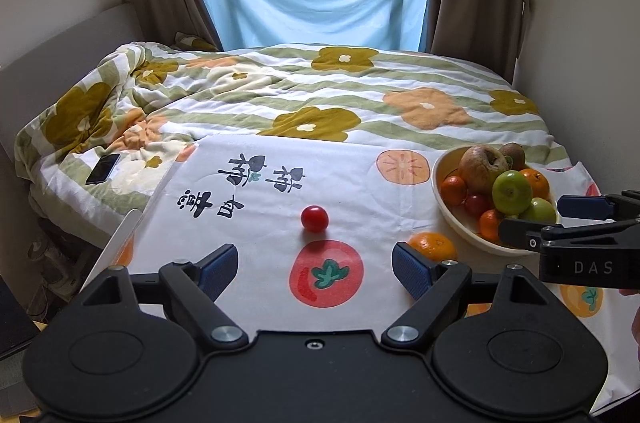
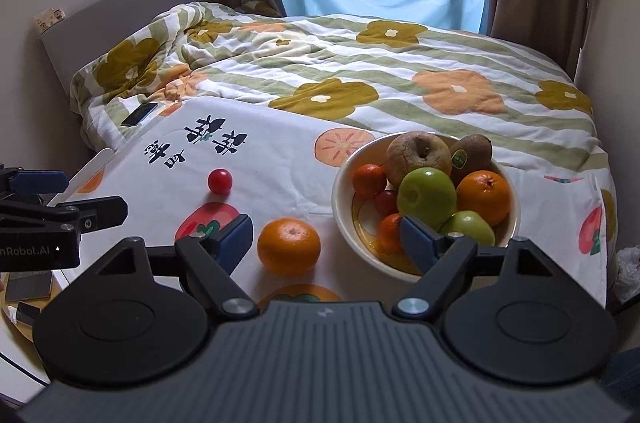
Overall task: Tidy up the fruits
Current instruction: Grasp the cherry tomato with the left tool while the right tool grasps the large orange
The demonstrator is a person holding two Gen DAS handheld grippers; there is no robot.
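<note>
Orange loose on the bench cloth, just left of the fruit bowl, lying between your right gripper fingers, which stand apart and empty. Your left gripper, also spread and empty, faces the small red fruit instead.

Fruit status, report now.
Left hand-held gripper and right hand-held gripper open, empty. Orange, small red fruit loose on cloth; bowl full. Nothing blocking.
</note>
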